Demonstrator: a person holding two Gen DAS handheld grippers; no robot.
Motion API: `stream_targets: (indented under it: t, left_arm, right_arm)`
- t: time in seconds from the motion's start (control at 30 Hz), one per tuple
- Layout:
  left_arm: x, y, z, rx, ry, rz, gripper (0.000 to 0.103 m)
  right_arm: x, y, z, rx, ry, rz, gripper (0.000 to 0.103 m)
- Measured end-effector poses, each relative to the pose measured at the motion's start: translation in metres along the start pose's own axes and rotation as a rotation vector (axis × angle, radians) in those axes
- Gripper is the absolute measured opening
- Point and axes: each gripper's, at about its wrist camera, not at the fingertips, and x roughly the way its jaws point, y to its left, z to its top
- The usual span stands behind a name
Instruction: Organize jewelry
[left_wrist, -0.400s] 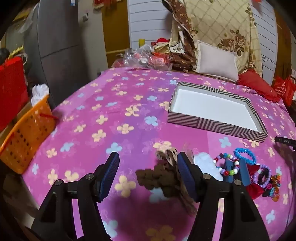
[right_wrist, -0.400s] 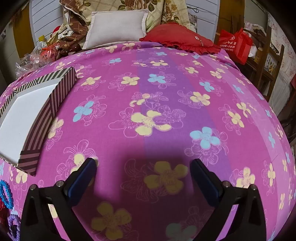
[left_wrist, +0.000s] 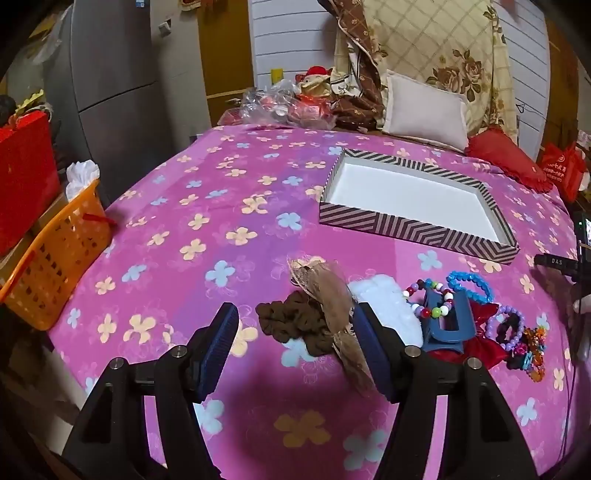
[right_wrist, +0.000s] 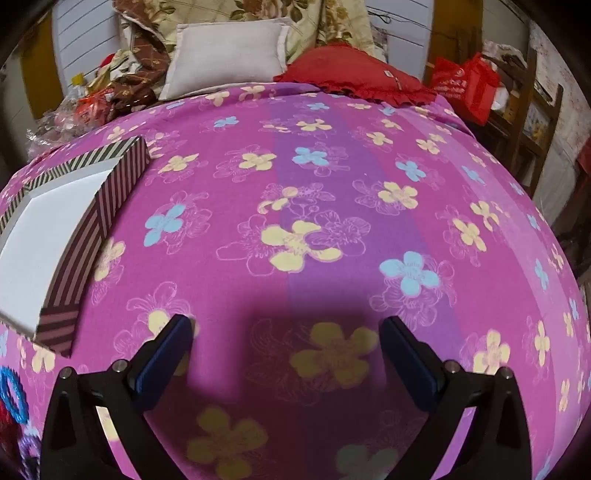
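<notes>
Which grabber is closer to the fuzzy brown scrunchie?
Left. The left gripper has the brown scrunchie between its open jaws; the right gripper hovers over bare bedspread.

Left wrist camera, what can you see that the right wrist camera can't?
Only the left wrist view shows the brown scrunchie between the open left gripper, the white fluffy scrunchie, the blue hair claw and the orange basket. Only the right wrist view shows the open, empty right gripper and the wooden chair. Both show the striped box, the blue bead bracelet, the white pillow and the red pillow.
</notes>
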Motion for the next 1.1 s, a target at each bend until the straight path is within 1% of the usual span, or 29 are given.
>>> stream_targets:
  t: [0.03,0.07,0.1,0.17,0.23,0.3,0.37,0.43,0.47,0.5,0.53,0.57,0.6,0.63,0.67,0.77,0.83,0.93,1.0,1.03,1.07,1.1]
  left_arm:
    - [-0.001,0.0,0.001,0.001,-0.002,-0.002,0.068]
    - [-0.002,0.001,0.001,0.002,-0.007,-0.004,0.068]
    - [-0.003,0.001,0.002,0.003,-0.014,-0.001,0.068]
    - [-0.002,0.001,0.005,0.005,-0.02,0.008,0.068]
    - [-0.002,0.006,0.007,-0.003,-0.02,0.005,0.068]
    - [0.002,0.006,0.009,-0.008,-0.018,0.009,0.068]
    - [0.006,0.006,0.009,-0.013,-0.008,0.014,0.068]
    - [0.01,0.009,0.009,-0.023,0.01,0.008,0.068]
    - [0.011,0.011,0.01,-0.029,0.018,0.006,0.068]
    - [0.011,0.012,0.009,-0.031,0.019,0.008,0.068]
    - [0.011,0.015,0.009,-0.031,0.018,0.013,0.068]
    - [0.01,0.018,0.009,-0.03,0.011,0.018,0.068]
    - [0.009,0.021,0.009,-0.03,0.002,0.024,0.068]
    - [0.008,0.023,0.008,-0.031,-0.005,0.03,0.068]
    - [0.008,0.027,0.007,-0.034,-0.009,0.039,0.068]
    - [0.01,0.033,0.006,-0.062,-0.001,0.026,0.068]
    - [0.009,0.033,0.004,-0.069,0.0,0.035,0.068]
    - [0.008,0.031,0.001,-0.064,0.013,0.025,0.068]
    - [0.004,0.027,-0.001,-0.054,0.014,0.015,0.068]
    - [0.003,0.025,-0.001,-0.049,0.01,0.015,0.068]
    - [0.0,0.022,-0.002,-0.039,0.004,0.016,0.068]
    - [-0.002,0.019,-0.003,-0.031,0.001,0.018,0.068]
  right_arm:
    - [-0.002,0.007,0.0,-0.031,0.027,0.037,0.102]
    - [-0.005,0.016,0.003,-0.048,0.04,0.082,0.096]
    - [-0.014,0.022,0.004,-0.035,0.024,0.124,0.091]
    - [-0.038,0.034,0.01,-0.008,-0.032,0.184,0.091]
    - [-0.056,0.062,0.023,-0.046,-0.064,0.197,0.091]
    - [-0.061,0.1,0.037,-0.136,-0.054,0.212,0.094]
    - [-0.056,0.149,0.047,-0.257,-0.044,0.187,0.094]
    - [-0.04,0.198,0.055,-0.368,-0.035,0.174,0.094]
    - [-0.032,0.218,0.056,-0.417,-0.016,0.193,0.094]
    - [-0.021,0.24,0.054,-0.478,0.016,0.233,0.092]
    - [-0.016,0.256,0.049,-0.524,0.041,0.264,0.09]
    - [-0.012,0.267,0.042,-0.576,0.073,0.298,0.086]
    - [-0.012,0.278,0.03,-0.643,0.103,0.332,0.075]
    - [-0.018,0.281,0.027,-0.66,0.085,0.356,0.07]
    - [-0.02,0.279,0.023,-0.679,0.095,0.384,0.07]
    - [-0.028,0.275,0.007,-0.687,0.194,0.47,0.07]
    - [-0.036,0.269,-0.006,-0.667,0.223,0.492,0.07]
    - [-0.051,0.261,-0.019,-0.647,0.221,0.494,0.07]
    - [-0.07,0.247,-0.024,-0.603,0.183,0.513,0.07]
    - [-0.08,0.239,-0.023,-0.577,0.15,0.508,0.071]
    - [-0.095,0.229,-0.024,-0.55,0.101,0.481,0.072]
    - [-0.107,0.224,-0.025,-0.531,0.06,0.456,0.075]
